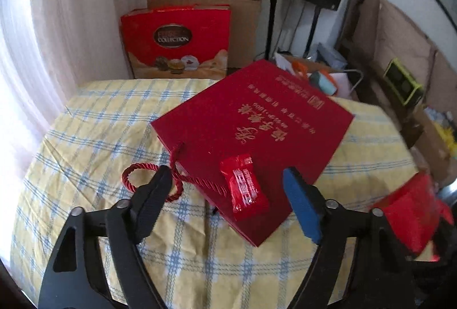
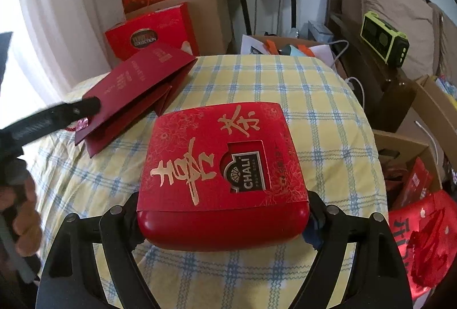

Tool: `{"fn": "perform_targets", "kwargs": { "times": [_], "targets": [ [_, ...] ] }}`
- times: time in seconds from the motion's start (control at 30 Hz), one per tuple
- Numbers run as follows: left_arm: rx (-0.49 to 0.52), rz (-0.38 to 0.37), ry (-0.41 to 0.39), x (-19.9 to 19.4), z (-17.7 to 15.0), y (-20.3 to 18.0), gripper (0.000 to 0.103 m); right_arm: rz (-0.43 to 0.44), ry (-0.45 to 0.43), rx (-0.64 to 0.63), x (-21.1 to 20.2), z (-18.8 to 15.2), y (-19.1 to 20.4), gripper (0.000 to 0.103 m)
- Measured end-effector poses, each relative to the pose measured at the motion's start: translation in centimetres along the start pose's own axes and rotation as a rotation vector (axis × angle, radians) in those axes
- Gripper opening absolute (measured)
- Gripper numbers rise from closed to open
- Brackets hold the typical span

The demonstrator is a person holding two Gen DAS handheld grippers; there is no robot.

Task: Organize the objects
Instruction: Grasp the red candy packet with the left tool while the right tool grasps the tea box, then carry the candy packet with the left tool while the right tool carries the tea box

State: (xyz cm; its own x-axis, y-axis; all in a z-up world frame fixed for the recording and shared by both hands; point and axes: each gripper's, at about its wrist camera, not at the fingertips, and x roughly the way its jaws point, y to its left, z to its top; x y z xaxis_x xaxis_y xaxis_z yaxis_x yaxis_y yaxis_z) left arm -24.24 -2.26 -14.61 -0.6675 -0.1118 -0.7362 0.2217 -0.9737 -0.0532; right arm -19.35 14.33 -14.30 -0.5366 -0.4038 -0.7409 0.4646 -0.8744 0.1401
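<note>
A red candy packet [image 1: 245, 186] is seen between the spread fingers of the left tool [image 1: 228, 177], untouched, lying on a flat red gift bag [image 1: 257, 131] on the checked tabletop [image 1: 114, 120]. Only the right-wrist view shows the red tea box [image 2: 222, 174], flanked at its near end by the right tool [image 2: 222, 223]; a grip cannot be told.

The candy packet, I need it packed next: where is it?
Left wrist view: candy packet lies on the flat red bag's near corner, between the open left tool.
</note>
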Motion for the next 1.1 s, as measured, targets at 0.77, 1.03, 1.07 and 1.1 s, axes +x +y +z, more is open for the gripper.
{"fn": "perform_targets", "kwargs": {
  "times": [0.77, 1.03, 1.07, 1.1],
  "targets": [
    [-0.102, -0.106, 0.032, -4.8, -1.8, 3.1, 0.017, 0.05, 0.005, 0.037, 0.1, -0.2, -0.5, 0.087],
    [-0.159, -0.162, 0.009, -8.1, -1.4, 5.1, 0.017, 0.07, -0.009, 0.058, -0.1, -0.3, -0.9, 0.086],
    [-0.159, -0.164, 0.001, -8.4, -1.3, 5.2, 0.017, 0.077, -0.014, 0.067, -0.2, -0.4, -1.0, 0.086],
    [-0.164, -0.169, -0.004, -8.8, -1.2, 5.3, 0.017, 0.085, -0.018, 0.075, -0.3, -0.4, -1.2, 0.086]
  ]
}}
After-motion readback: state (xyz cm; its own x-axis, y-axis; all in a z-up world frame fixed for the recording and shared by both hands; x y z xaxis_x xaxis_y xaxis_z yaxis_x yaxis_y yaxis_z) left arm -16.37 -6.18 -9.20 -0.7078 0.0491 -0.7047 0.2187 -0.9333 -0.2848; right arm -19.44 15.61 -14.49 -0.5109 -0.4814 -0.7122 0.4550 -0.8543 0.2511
